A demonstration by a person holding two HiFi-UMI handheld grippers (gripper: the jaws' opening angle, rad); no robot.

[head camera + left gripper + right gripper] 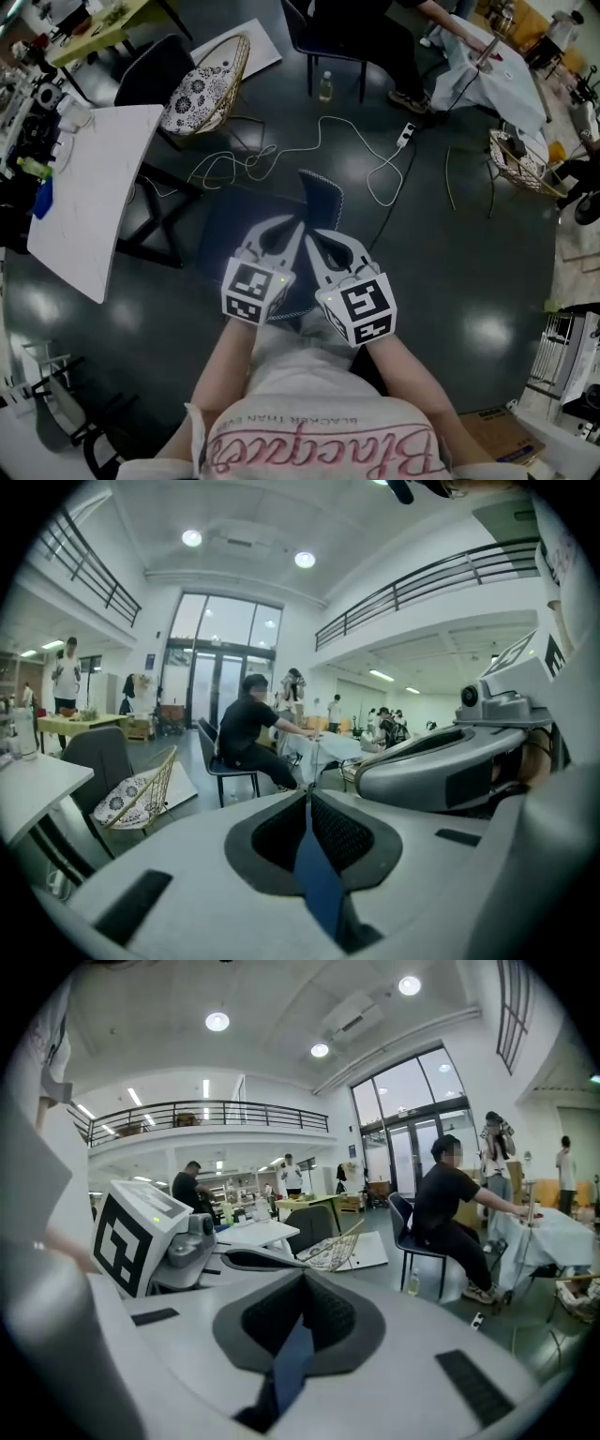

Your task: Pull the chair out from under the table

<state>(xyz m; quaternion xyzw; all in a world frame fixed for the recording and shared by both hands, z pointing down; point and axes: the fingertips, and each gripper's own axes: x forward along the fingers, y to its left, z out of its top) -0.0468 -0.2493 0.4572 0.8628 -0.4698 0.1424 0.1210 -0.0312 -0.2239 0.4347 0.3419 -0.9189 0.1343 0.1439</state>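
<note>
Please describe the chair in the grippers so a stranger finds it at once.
Right of the white table stands a dark blue chair. Unlike the cushioned gold wire chair, its thin backrest sits clamped in the left gripper and right gripper.

Head view overhead; gripper views level, roomward.

I looked down on a dark, glossy floor with a white cable looping across it. A wicker chair held a patterned cushion. Tall glazed doors filled the far wall, a railed balcony ran above, and round ceiling lights shone.
</note>
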